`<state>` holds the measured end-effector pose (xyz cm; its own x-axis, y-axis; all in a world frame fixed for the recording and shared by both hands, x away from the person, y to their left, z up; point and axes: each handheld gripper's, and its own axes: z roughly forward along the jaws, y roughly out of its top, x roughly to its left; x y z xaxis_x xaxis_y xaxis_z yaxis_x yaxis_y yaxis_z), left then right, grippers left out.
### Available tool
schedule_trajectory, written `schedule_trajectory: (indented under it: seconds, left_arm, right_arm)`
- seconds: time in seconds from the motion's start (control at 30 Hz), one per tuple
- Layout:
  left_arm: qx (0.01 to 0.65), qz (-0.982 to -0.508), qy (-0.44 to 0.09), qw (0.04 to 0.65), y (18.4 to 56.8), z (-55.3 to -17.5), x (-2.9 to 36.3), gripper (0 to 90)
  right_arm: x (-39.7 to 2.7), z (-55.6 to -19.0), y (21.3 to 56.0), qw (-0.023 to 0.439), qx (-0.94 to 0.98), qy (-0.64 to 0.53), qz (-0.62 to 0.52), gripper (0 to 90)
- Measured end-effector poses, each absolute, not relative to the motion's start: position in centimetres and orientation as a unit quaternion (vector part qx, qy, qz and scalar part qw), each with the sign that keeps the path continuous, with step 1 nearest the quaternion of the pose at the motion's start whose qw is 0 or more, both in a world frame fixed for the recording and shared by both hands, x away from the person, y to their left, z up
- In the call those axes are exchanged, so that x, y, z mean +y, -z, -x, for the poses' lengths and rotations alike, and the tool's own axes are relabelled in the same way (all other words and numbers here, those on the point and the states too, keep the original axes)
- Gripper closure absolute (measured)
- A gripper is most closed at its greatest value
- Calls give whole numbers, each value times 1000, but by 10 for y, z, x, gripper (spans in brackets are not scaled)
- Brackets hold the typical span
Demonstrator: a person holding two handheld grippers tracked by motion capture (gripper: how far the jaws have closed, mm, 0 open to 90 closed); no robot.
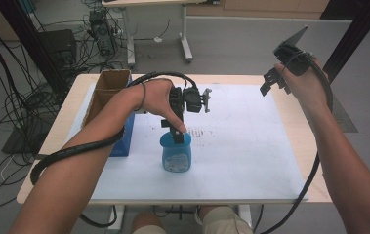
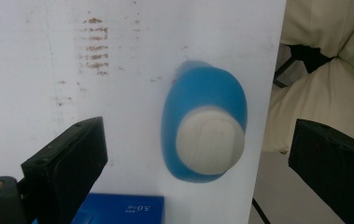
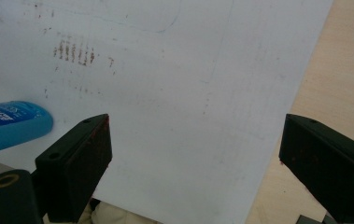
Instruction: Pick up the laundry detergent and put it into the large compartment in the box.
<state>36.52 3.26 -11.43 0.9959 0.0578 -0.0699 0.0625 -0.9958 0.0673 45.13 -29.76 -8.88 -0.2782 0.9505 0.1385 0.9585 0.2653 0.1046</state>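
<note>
With the left gripper (image 2: 198, 154) hovering jaws wide over the upright blue plastic bottle (image 2: 204, 126), an off-centre closing could topple it.

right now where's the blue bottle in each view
High view: the blue bottle stands at centre, just under the left gripper.
Left gripper view: centre-right, seen from above, white cap toward the camera.
Right gripper view: far left edge, lying across the frame.
Shared landmark: the brown smudge marks on the white sheet.
</note>
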Motion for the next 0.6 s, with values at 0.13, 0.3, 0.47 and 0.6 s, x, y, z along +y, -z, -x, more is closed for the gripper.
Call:
schedule_trajectory:
  seconds: [0.13,0.3,0.47,0.6]
  left_arm:
    - [32,-998,31,38,121,-363,32,47]
    - [30,-998,32,33,129,-362,30,47]
    - [33,-998,33,29,139,-360,29,46]
    - [33,-999,31,28,145,-357,29,47]
  right_arm:
    - [-297,-452,90,25,-796,82,600,96]
    - [-297,-453,91,27,-794,81,602,96]
    - [-296,-453,92,26,-795,79,601,96]
    - [-296,-453,93,27,-795,78,601,96]
